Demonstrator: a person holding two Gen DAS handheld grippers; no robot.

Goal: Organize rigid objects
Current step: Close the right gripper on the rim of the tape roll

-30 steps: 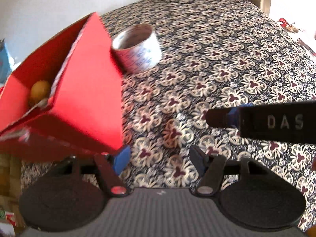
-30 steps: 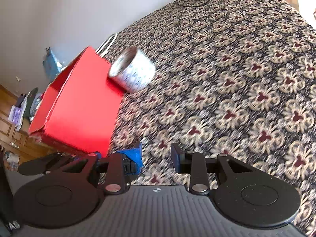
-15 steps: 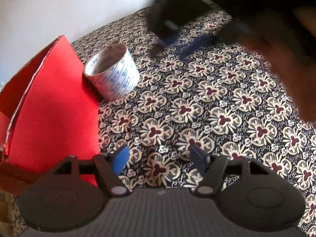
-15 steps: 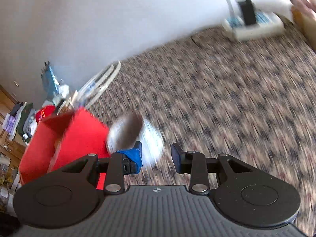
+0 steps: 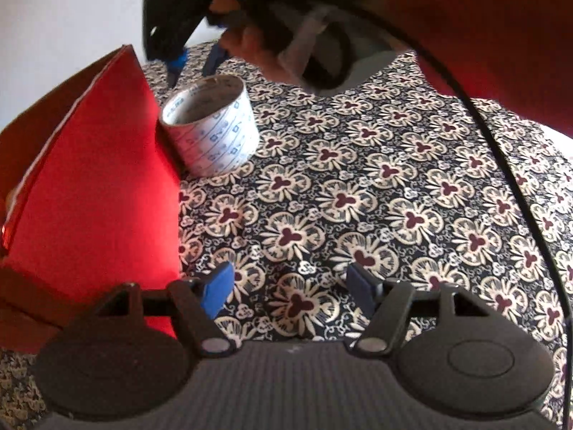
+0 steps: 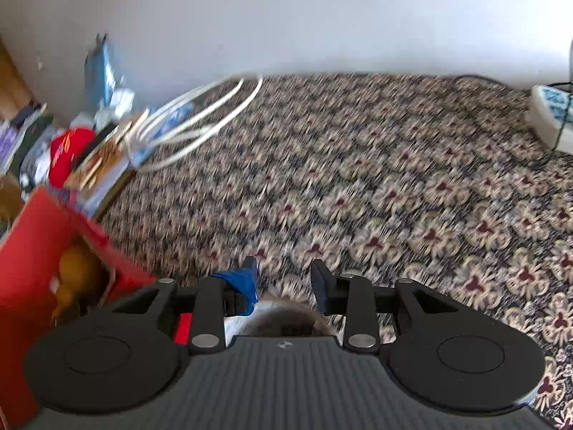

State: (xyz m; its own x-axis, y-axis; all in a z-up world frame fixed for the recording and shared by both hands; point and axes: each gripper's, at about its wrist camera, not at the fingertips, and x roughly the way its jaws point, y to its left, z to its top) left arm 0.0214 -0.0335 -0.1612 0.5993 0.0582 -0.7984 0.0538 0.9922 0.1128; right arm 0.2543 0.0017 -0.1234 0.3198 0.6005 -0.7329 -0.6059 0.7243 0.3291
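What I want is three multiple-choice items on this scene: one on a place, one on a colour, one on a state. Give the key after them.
1. Where is the tape roll?
A. inside the box
B. between the fingers of the left gripper
C. on the cloth, right beside the box

2. What colour is the box?
A. blue
B. red
C. green

3. How is the left gripper?
A. shut on the tape roll
B. open, holding nothing
C. shut on the box's wall

Key:
1 C, since the roll stands on the cloth at the box's outer wall.
2 B, since its walls are plainly red.
3 B, since its fingers stand apart over bare cloth.
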